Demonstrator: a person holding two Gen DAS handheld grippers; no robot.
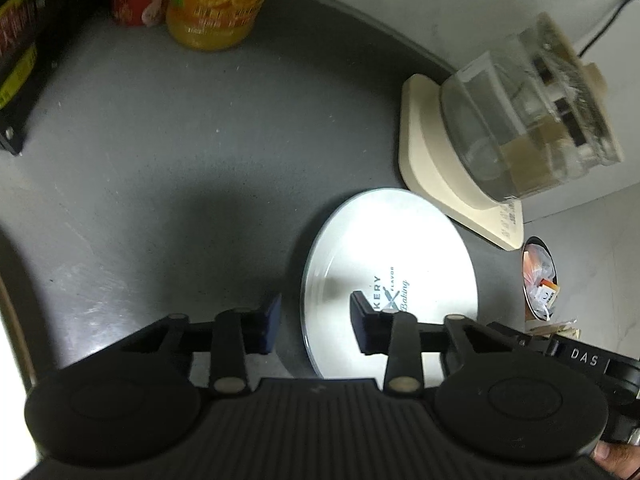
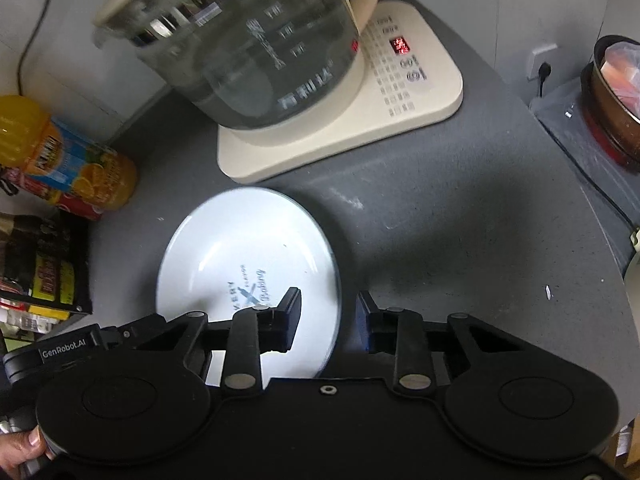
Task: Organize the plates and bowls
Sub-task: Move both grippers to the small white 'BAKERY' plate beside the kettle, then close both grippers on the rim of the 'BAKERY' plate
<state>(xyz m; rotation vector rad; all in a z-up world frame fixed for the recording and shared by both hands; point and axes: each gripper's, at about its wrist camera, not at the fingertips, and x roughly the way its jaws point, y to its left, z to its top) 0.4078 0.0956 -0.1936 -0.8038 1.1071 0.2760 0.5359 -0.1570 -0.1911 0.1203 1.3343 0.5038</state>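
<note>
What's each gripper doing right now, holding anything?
Left gripper: open, fingers either side of the plate rim, holding nothing.
Right gripper: open, fingers either side of the same plate's rim, holding nothing.

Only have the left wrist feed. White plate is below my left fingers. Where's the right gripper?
Observer: The right gripper is open at the opposite rim of the plate. One of its fingers is over the plate, the other over the counter.
Operator: Is the kettle base powered? I can't see its panel.
Observer: Yes. A red display is lit on the kettle base, beside the glass kettle.
Operator: Anything on the wall further right?
Observer: A wall socket with a plug in it.
</note>
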